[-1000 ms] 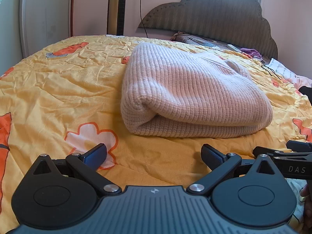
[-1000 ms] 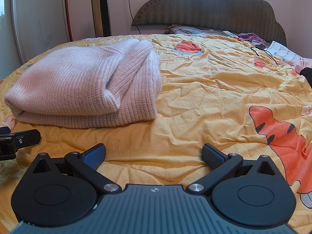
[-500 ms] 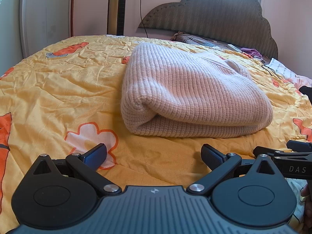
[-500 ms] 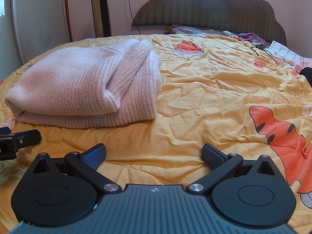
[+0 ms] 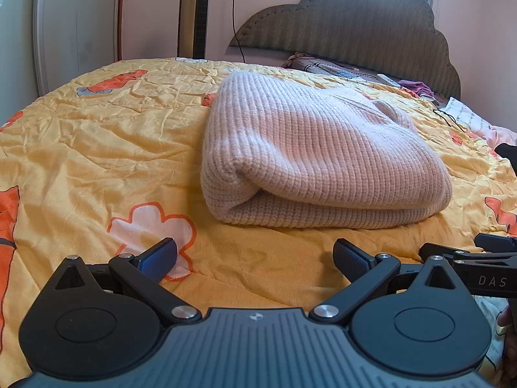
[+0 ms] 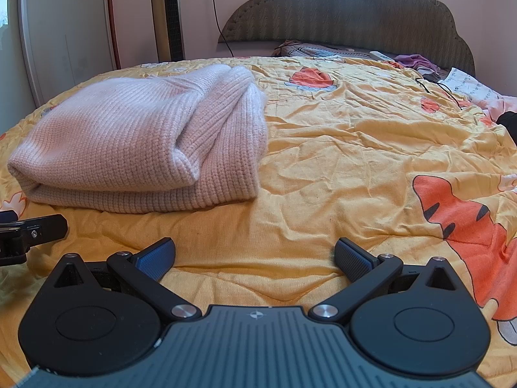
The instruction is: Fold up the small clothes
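A pale pink knitted sweater (image 5: pixel 323 155) lies folded into a thick bundle on the yellow bedspread (image 5: pixel 97 148). My left gripper (image 5: pixel 255 255) is open, low over the bedspread, a short way in front of the bundle with nothing between its fingers. In the right wrist view the same sweater (image 6: pixel 139 142) sits ahead and to the left. My right gripper (image 6: pixel 255 255) is open too, over bare bedspread (image 6: pixel 339 161) to the right of the bundle. Part of the right gripper shows at the left wrist view's right edge, part of the left at the right wrist view's left edge.
A dark padded headboard (image 6: pixel 349 13) stands at the far end, with crumpled clothes (image 6: pixel 413 61) and a black cable (image 6: pixel 433 84) near the pillows. A tower fan (image 6: pixel 166 13) and a white door (image 6: pixel 64 32) stand beyond the bed's left side. A black item (image 6: pixel 509 123) lies at the right edge.
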